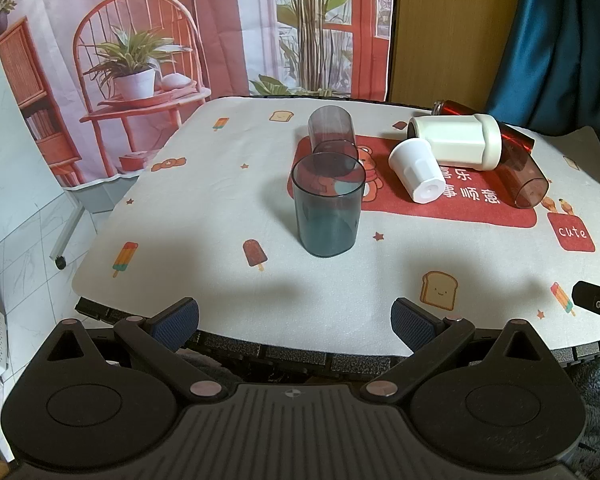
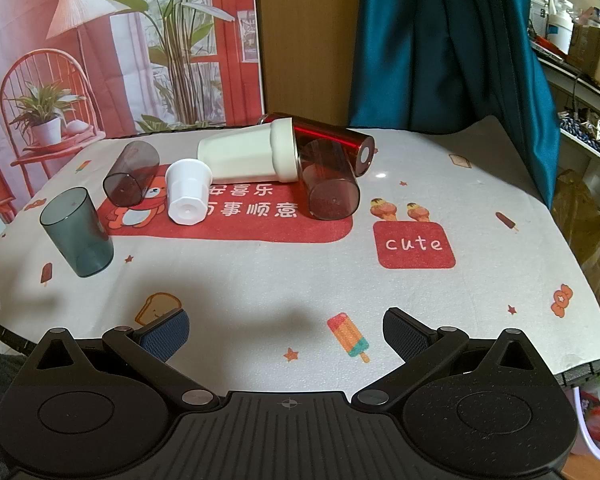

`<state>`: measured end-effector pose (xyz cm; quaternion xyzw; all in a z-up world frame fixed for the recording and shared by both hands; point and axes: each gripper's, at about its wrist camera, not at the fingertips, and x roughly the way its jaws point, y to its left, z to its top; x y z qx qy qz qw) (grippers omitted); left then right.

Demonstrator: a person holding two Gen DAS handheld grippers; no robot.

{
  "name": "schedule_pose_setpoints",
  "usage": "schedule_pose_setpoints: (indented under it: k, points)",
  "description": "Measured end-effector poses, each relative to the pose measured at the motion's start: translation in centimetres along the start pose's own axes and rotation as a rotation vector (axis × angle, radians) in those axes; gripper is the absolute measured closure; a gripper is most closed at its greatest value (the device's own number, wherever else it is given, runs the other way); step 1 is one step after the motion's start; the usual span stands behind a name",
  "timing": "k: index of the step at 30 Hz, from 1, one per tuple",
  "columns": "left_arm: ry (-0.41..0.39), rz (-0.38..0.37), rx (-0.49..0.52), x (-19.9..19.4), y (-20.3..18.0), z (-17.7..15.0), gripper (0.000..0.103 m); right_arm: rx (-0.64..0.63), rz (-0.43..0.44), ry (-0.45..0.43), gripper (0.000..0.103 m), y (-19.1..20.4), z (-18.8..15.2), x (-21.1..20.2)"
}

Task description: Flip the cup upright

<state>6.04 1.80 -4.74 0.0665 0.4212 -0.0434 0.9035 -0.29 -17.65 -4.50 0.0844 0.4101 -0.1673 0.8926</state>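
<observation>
Left wrist view: left tongs (image 1: 295, 316) spread wide, gripping nothing, low at frame bottom.
Well above them at centre, teal cup (image 1: 327, 205) upright on table (image 1: 204, 240), mouth up. Just behind, smoky cup (image 1: 332, 133) on its side, long axis running up the frame. Right wrist view: right tongs (image 2: 286, 330) likewise agape and bare; small white cup (image 2: 188, 191), white jar (image 2: 246, 156), brown cup (image 2: 330, 182), red bottle (image 2: 332, 136) toppled together above centre.

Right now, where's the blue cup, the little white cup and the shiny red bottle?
blue cup (image 1: 327, 216): left wrist view, on its front wall.
little white cup (image 2: 188, 192): right wrist view, on its side.
shiny red bottle (image 2: 332, 136): right wrist view, on its body.
</observation>
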Motion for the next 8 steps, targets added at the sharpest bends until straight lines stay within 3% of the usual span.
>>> schedule_pose_setpoints:
  k: [8]
  points:
    - [-0.006, 0.002, -0.003, -0.12, -0.06, 0.06, 0.0, 0.0, 0.0, 0.0, 0.0, 0.0, -0.01, 0.02]
